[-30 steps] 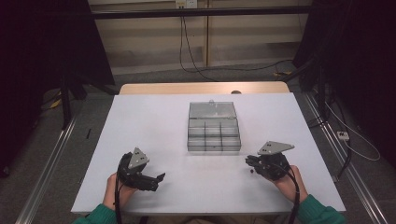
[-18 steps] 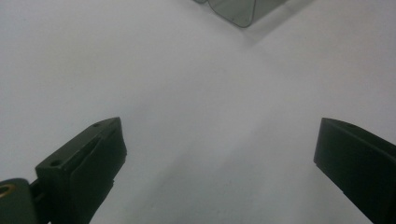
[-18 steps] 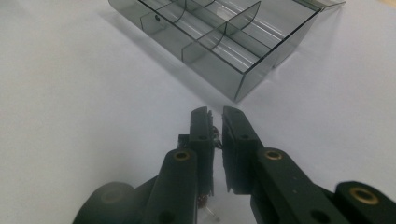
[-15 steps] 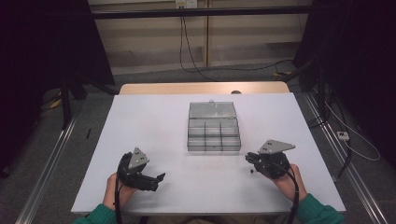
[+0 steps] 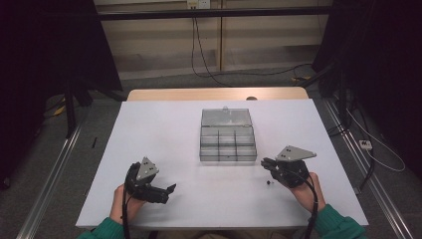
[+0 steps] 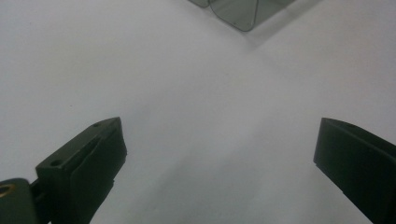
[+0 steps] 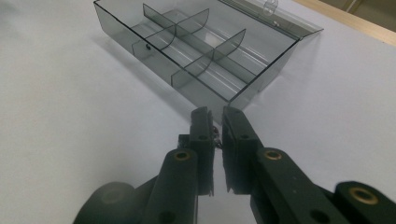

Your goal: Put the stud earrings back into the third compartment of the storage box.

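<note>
- A lab or test room set up for recording, not a home: the middle of the high view holds one white table [image 5: 164,134] with a bare wooden edge along its far side.
- Dark curtains or panels [image 5: 50,50] close off the upper left and upper right of the frame.
- Black cables [image 5: 209,64] hang down the pale back wall at top centre and trail over the grey floor.
- Metal rails [image 5: 50,184] run along the floor at the left and right edges.
- A wall socket [image 5: 194,4] sits at the top edge, and a small white plug box [image 5: 366,145] lies on the floor at right.
</note>
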Action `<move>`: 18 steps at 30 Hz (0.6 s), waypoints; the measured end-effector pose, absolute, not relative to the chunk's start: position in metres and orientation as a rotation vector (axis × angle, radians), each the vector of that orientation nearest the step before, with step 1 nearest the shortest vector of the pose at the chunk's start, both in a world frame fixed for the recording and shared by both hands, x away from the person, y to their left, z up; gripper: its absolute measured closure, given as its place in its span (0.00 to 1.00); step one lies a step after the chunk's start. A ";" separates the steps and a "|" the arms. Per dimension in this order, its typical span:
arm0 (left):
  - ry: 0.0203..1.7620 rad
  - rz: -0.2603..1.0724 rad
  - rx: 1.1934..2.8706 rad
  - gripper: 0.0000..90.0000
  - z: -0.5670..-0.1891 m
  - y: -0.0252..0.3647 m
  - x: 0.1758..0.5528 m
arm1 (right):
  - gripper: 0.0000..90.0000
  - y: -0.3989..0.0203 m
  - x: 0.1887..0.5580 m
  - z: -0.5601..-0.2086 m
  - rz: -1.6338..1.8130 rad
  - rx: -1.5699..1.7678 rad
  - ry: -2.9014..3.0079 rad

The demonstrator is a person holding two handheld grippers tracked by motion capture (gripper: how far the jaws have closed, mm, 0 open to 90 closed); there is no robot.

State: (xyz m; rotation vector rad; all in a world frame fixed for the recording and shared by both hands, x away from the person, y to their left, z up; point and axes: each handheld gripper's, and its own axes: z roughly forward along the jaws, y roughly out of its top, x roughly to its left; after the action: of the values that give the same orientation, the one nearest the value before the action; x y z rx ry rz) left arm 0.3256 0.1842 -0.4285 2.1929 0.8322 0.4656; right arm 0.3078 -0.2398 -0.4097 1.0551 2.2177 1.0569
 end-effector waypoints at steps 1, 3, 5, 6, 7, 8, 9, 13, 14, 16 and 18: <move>0.832 0.465 2.193 0.02 -0.429 0.184 0.326 | 0.93 -0.240 0.308 -0.409 1.058 1.055 2.215; 0.828 0.464 2.197 0.02 -0.429 0.184 0.326 | 0.93 -0.239 0.308 -0.409 1.058 1.054 2.212; 0.827 0.465 2.199 0.02 -0.429 0.184 0.326 | 0.93 -0.239 0.309 -0.409 1.059 1.052 2.209; 0.828 0.464 2.197 0.02 -0.429 0.184 0.326 | 0.93 -0.238 0.310 -0.409 1.057 1.051 2.208; 0.829 0.464 2.196 0.02 -0.429 0.184 0.326 | 0.93 -0.238 0.310 -0.409 1.058 1.051 2.205; 0.830 0.465 2.197 0.02 -0.428 0.184 0.325 | 0.93 -0.238 0.311 -0.409 1.057 1.049 2.204; 0.829 0.466 2.195 0.02 -0.429 0.184 0.325 | 0.93 -0.238 0.311 -0.409 1.058 1.048 2.201; 0.827 0.463 2.200 0.02 -0.429 0.184 0.326 | 0.93 -0.236 0.313 -0.408 1.063 1.045 2.195; 0.826 0.462 2.200 0.02 -0.429 0.183 0.326 | 0.93 -0.236 0.313 -0.408 1.061 1.045 2.196; 0.824 0.462 2.201 0.02 -0.429 0.183 0.326 | 0.93 -0.235 0.315 -0.408 1.062 1.044 2.193; 0.822 0.461 2.201 0.02 -0.429 0.183 0.326 | 0.93 -0.233 0.316 -0.407 1.063 1.040 2.189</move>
State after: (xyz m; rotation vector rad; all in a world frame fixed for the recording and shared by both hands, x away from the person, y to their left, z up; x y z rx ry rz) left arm 0.3257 0.1832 -0.4291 2.2007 0.8224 0.4605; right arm 0.3158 -0.2334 -0.4073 1.0402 2.1890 1.0631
